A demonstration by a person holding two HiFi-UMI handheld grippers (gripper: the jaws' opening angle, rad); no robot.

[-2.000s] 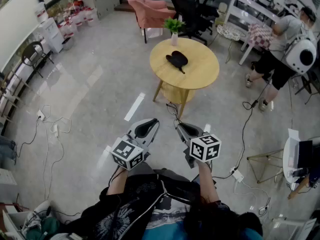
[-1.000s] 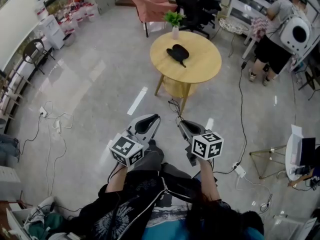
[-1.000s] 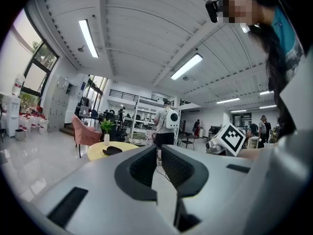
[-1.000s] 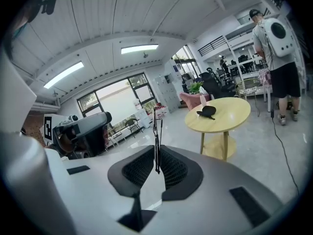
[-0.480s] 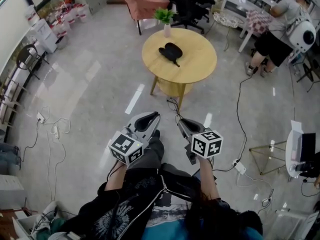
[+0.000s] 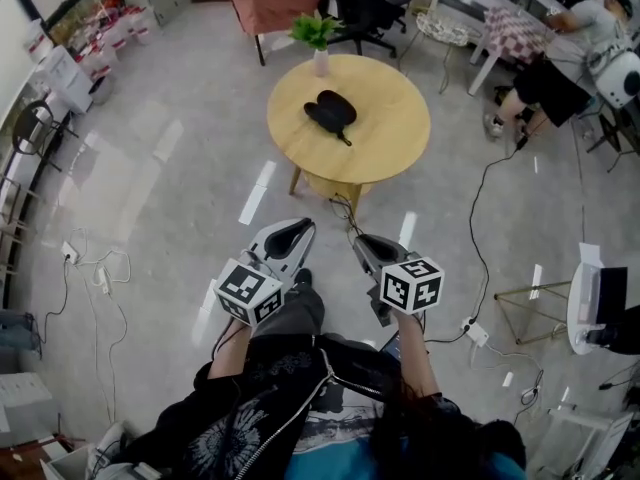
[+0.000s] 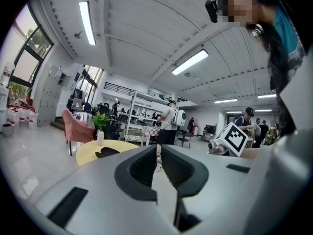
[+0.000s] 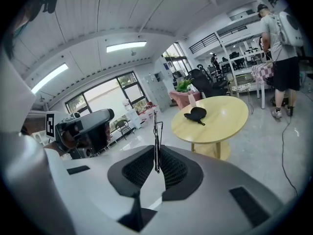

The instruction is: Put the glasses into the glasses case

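The right gripper (image 8: pixel 156 155) pinches the thin glasses (image 8: pixel 156 131), the left gripper (image 7: pixel 157 153) is closed on nothing, and the glasses case (image 8: pixel 196 113) lies on the table (image 8: pixel 227 117) far ahead.

I've got the right gripper (image 8: pixel 156 152) filling the lower centre of the frame. Its jaws are pressed onto thin dark wire-framed glasses (image 8: pixel 156 131), which stand upright and edge-on out of the pads. Right of centre sits a round pale-yellow wooden table (image 8: pixel 222 124). A black rounded glasses case (image 8: pixel 197 113) lies near its left edge, and a small green plant in a white vase (image 8: pixel 186 89) stands just behind that. A person with a white backpack (image 8: pixel 281 38) stands in the upper right. At the left edge I see the grey left gripper (image 8: pixel 108 115).
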